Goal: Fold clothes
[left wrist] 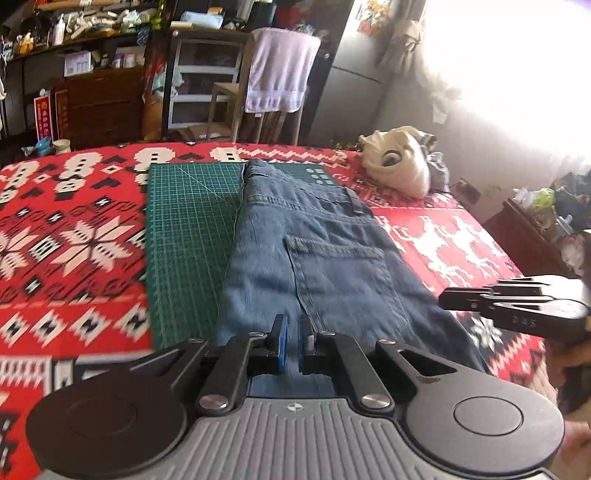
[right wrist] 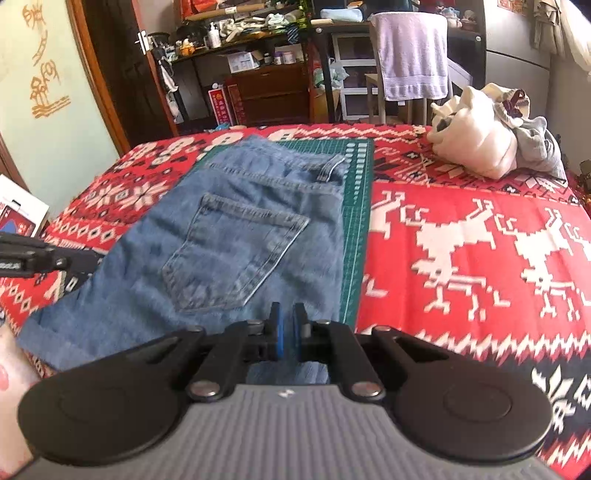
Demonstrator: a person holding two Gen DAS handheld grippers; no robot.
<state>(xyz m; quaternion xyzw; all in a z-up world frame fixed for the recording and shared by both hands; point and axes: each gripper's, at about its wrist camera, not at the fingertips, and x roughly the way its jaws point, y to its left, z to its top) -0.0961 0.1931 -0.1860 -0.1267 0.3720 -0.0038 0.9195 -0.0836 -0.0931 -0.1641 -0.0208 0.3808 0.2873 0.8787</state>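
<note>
Ahead of my grippers: cluttered shelves (right wrist: 236,29), wooden chair (left wrist: 236,99) with draped towel (right wrist: 412,55); door (right wrist: 118,62) far left; bright window (left wrist: 517,55) right.

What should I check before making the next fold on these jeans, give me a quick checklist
1. Jeans lie flat, back pocket up: ok.
2. Jeans fully on the green mat: not ok, they spill onto the red blanket.
3. Left gripper gripping denim: cannot tell, jaws nearly closed.
4. Right gripper gripping denim: cannot tell.
5. Clothes pile clear of the jeans: ok.
</note>
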